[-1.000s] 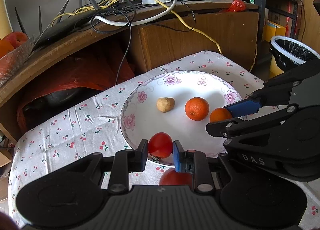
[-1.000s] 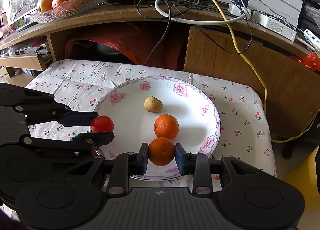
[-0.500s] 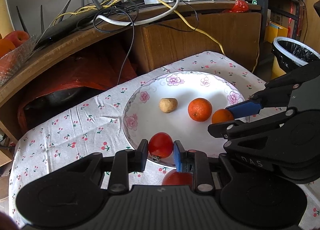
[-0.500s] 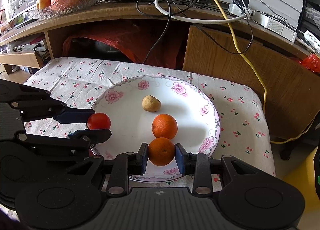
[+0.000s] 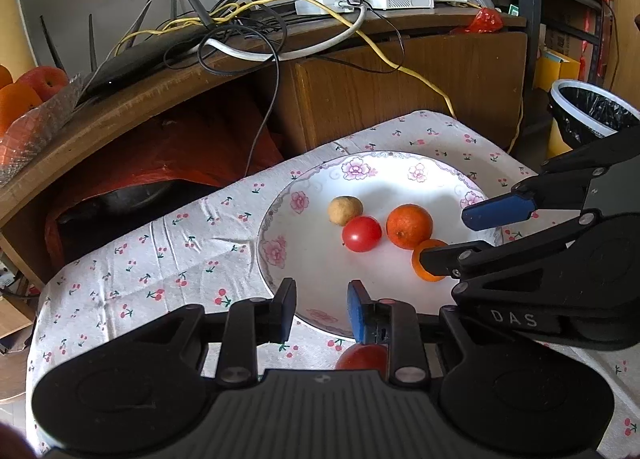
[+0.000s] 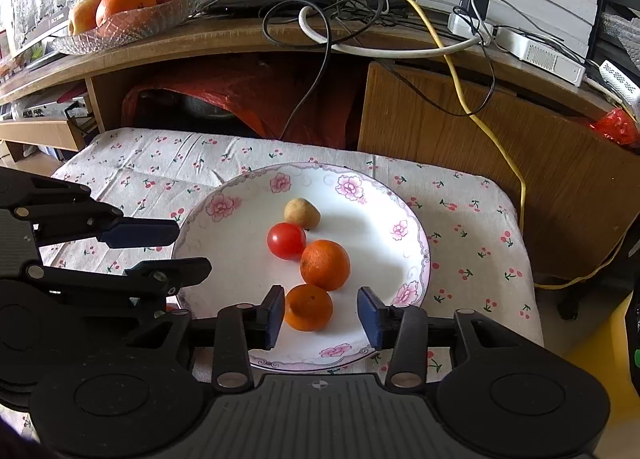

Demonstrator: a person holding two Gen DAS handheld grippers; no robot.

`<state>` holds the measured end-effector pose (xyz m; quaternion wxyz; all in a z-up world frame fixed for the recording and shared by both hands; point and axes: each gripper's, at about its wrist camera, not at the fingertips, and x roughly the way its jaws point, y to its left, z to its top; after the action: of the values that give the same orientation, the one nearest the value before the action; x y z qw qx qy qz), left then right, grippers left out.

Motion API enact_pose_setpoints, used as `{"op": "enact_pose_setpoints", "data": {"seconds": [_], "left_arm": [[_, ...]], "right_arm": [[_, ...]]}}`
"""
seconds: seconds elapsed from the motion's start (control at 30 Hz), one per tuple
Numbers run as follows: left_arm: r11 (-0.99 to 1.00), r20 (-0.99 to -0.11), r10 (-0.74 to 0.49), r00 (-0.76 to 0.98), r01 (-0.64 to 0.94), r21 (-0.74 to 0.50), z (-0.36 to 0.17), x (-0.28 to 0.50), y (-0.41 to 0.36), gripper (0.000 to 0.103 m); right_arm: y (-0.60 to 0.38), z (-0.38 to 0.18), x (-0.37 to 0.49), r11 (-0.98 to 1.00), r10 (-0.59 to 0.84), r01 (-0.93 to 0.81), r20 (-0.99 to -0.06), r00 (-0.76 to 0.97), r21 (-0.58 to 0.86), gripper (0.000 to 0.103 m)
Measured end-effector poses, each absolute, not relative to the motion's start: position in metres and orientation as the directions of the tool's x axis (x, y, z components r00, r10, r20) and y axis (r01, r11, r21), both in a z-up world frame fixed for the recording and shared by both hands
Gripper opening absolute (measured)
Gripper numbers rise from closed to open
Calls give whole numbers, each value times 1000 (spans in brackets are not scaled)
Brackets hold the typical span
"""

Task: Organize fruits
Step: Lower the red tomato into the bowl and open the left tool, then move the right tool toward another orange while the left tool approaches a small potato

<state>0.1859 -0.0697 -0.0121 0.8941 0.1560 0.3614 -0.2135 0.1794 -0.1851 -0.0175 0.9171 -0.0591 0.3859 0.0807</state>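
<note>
A white plate [image 5: 316, 271] [image 6: 240, 255] with pink flowers lies on the cherry-print cloth. On it rest a small red tomato [image 5: 361, 234] [image 6: 286, 240], a large orange [image 5: 409, 220] [image 6: 325, 265], a smaller orange [image 5: 425, 273] [image 6: 309, 307] and a small tan fruit [image 5: 345, 210] [image 6: 302, 213]. My left gripper [image 5: 321, 315] [image 6: 158, 245] stands open over the plate's near-left rim with nothing in it. My right gripper [image 6: 322, 317] [image 5: 468, 235] is open, its fingers either side of the smaller orange, the left pad close to it.
Another red fruit [image 5: 362, 357] lies on the cloth under my left gripper, mostly hidden. A glass bowl [image 6: 132, 19] of oranges and apples stands on the wooden desk behind, among tangled cables [image 6: 360, 3]. A lined bin [image 5: 588, 115] stands to the right.
Both grippers have opened. The tomato left my left gripper and now lies further in on the plate, by the tan fruit. The smaller orange rests on the plate between the right fingers.
</note>
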Motion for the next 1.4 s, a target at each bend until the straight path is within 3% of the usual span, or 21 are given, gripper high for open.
{"op": "enact_pose_setpoints", "data": {"seconds": [0.33, 1.4], "left_arm": [[857, -703, -281, 653, 501, 123, 0, 173, -62, 43], [880, -744, -281, 606, 473, 52, 20, 109, -9, 43]], "right_arm": [[-185, -9, 173, 979, 122, -203, -702, 702, -33, 40], [-166, -2, 115, 957, 234, -284, -725, 648, 55, 42]]}}
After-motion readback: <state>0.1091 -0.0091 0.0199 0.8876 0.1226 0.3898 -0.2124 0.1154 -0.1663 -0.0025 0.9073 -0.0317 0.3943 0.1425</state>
